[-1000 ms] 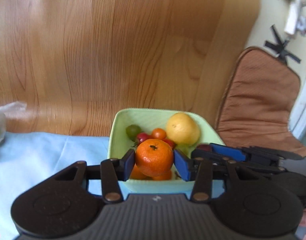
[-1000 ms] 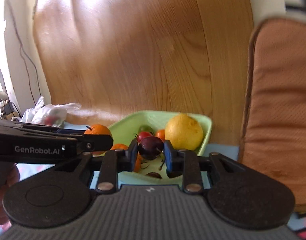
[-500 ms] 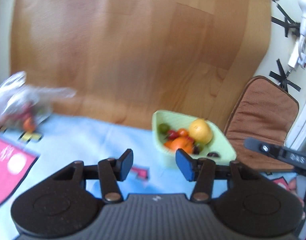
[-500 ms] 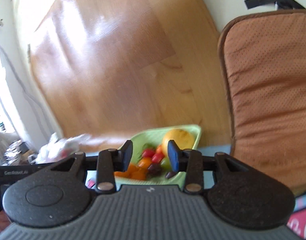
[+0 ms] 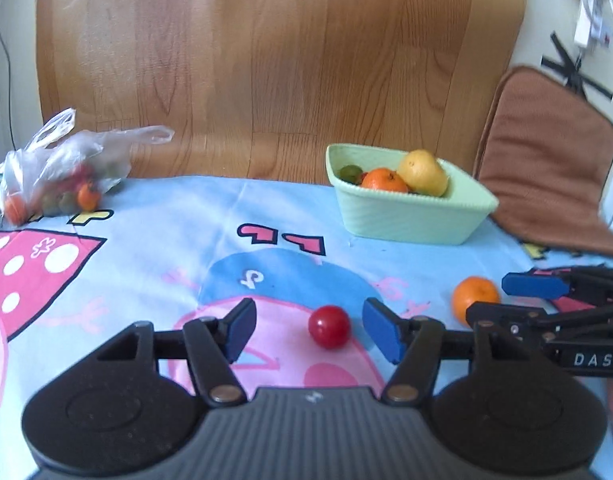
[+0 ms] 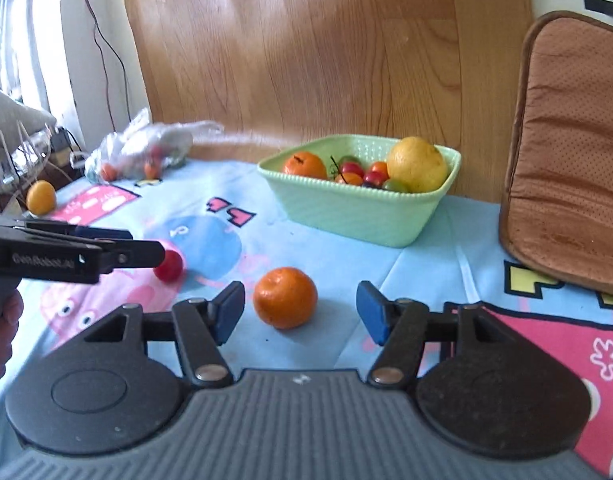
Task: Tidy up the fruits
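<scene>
Across the whole table top lies a light-blue cartoon-print cloth [image 5: 154,220] with pink shapes, hearts and a blue patch. Behind its far edge rises a wood-grain panel [image 5: 266,60], with pale wall either side; black cords hang down that wall by the far left corner, and black tape crosses mark it at the right. A brown cushion [image 6: 566,152] leans upright at the far right corner.

Near the far edge, right of the middle, sits a mint-green basket [image 6: 358,216] holding a large yellow citrus, an orange, and small red and green fruits. A clear plastic bag [image 5: 58,172] with more small fruits lies at the far left corner, and a lone yellow fruit [image 6: 41,197] rests by the left edge.

Toward the near edge, a red cherry tomato [image 5: 329,326] lies on the cloth between the spreading jaws of the left gripper [image 5: 306,330], touching neither pad. Just to its right, a mandarin [image 6: 285,297] sits on the cloth between the widening jaws of the right gripper [image 6: 296,312], also untouched by either pad.
</scene>
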Tool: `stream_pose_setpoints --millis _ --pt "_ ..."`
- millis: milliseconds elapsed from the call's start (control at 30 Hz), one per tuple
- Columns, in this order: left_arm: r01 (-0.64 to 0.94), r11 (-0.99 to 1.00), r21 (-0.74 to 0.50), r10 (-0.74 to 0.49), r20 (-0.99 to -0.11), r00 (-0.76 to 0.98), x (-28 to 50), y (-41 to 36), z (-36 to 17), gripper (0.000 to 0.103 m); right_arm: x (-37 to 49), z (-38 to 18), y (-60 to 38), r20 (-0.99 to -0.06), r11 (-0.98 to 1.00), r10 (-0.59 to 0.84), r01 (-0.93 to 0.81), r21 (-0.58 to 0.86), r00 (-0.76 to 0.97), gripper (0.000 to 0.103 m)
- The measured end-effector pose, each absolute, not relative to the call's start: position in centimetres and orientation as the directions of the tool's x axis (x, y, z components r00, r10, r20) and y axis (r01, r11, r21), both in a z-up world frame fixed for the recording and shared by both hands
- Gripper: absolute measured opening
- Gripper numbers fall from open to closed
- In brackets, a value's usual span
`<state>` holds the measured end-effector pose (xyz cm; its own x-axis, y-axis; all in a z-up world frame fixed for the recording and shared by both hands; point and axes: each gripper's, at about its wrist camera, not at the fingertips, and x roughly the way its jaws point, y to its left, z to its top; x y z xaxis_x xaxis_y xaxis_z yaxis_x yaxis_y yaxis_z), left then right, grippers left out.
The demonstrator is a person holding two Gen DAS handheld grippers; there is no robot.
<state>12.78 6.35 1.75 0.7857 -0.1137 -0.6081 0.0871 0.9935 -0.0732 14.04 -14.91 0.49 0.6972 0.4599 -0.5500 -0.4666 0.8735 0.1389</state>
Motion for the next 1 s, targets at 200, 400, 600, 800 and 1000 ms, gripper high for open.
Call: stream_pose_setpoints --millis 200,400,600,800,1000 --pt "0.107 0.993 -0.043 -0.11 -0.64 0.76 12.9 4.8 0.9 0.025 14.1 0.2 -14.5 -0.572 0.863 0.481 -0.475 0.172 0.664 0.039" --pt "0.18 0.977 -0.111 -0.209 -0.624 0.753 8.3 3.7 2.3 0.026 8.4 1.7 -14.9 -0.541 0.835 0.513 -0.534 0.134 0.666 0.039" --pt "0.257 0.957 -0.132 -0.282 -0.613 0.738 3.2 1.6 2.5 0.026 2.2 1.7 -17.2 -0.544 0.821 0.533 -0.551 0.147 0.648 0.039" --pt "0.245 0.963 -0.109 -0.258 -0.633 0.73 1.3 0.5 1.2 0.026 -0.3 1.0 -18.0 -0.55 0.84 0.503 -0.526 0.131 0.667 0.04" --pt "0.214 0.977 -0.015 -0.184 -0.577 0.796 0.5 -0.1 0.3 0.052 -1.2 -0.1 -17.4 -0.528 0.83 0.52 -0.543 0.127 0.671 0.066"
